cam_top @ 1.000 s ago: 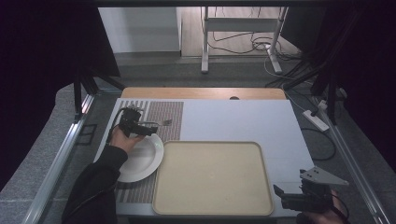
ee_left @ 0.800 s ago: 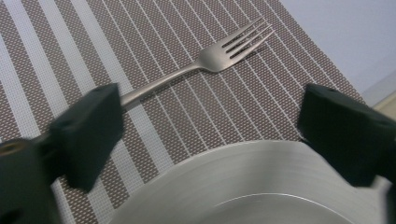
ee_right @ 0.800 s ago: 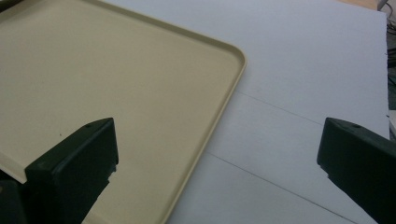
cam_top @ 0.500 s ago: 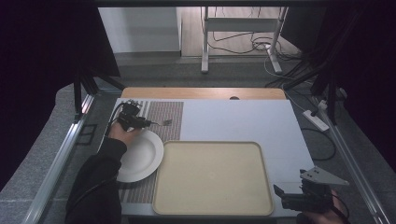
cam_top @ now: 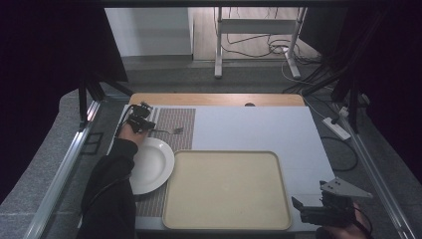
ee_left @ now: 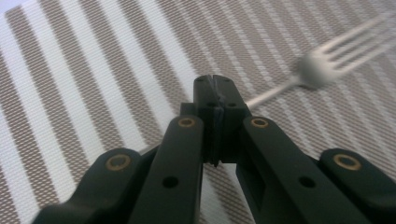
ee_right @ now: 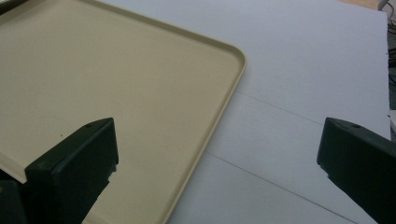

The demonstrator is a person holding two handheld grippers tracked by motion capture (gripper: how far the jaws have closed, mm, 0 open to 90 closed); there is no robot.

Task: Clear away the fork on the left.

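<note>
Pinching the fork's (ee_left: 322, 70) thin handle end, the left hand-held gripper (ee_left: 215, 84) has just closed, jaws pressed together over the striped placemat (ee_left: 93, 84). Light, stiff, slick metal: likely to pivot. Beyond, the right hand-held gripper (ee_right: 217, 144) stays spread beside the tray (ee_right: 116, 84).

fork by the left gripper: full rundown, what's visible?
The fork looks like silvery metal, blurred in the left gripper view. Its slim handle runs back between the closed fingers of the left gripper, which has just been closing and now grips its end. Its tines point away, over the brown-and-white striped placemat, beyond the white plate.
</note>
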